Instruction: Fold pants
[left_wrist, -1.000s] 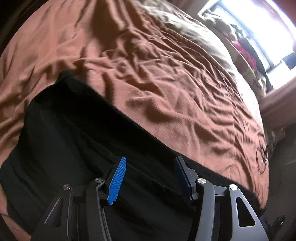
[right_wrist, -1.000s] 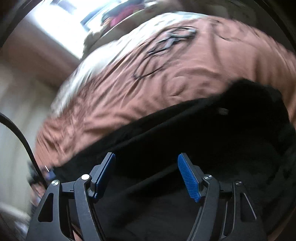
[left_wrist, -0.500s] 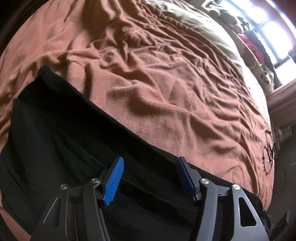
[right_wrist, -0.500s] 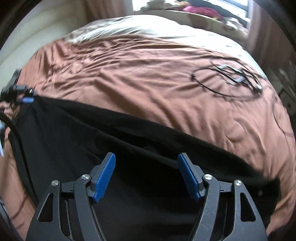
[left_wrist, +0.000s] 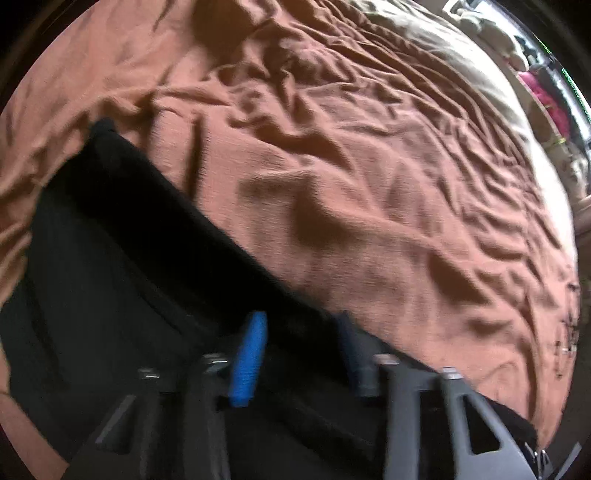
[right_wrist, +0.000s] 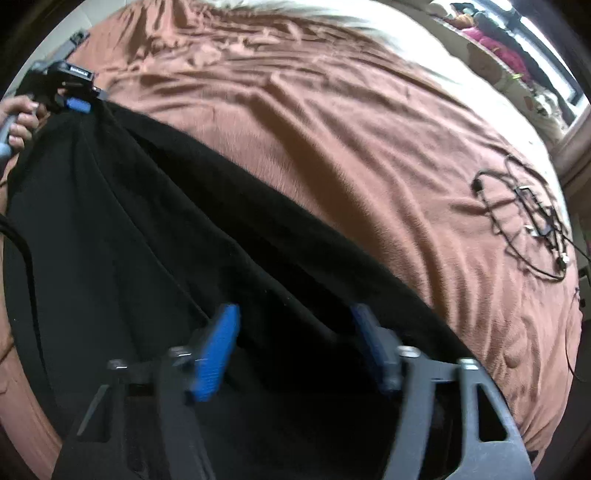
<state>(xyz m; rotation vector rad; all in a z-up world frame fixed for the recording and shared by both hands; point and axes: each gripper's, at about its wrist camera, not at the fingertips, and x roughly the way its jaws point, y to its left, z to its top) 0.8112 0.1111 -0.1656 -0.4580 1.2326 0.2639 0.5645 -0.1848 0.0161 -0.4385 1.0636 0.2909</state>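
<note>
A: Largest item: bed (left_wrist: 369, 184), covered in a wrinkled rust-brown blanket (right_wrist: 332, 129). Its far end is washed out by window glare.

B: Confirmed. Next: black pants (right_wrist: 147, 221), laid across the near side of the bed. In the left wrist view, their lower portion is cut off by the frame edge; folds in the dark cloth are hard to resolve.

A: Left claw (left_wrist: 299, 350): jaws have just been closing, and stand narrower than half a second ago. Pants fabric sits between the blue pads (left_wrist: 249, 358). Motion blur prevents confirming pad contact; it probably has not yet clamped.

B: Right claw (right_wrist: 295, 343): jaws likewise just been closing, with a gap showing and pants fabric between them. Contact cannot be determined.

A: Changes: the right wrist view has swung. A hand (right_wrist: 18, 122) holding the left claw appears at the pants' far left corner, larger than before.

B: Smallest: tangled black cables (right_wrist: 528, 218) on the blanket, well apart from the pants.
</note>
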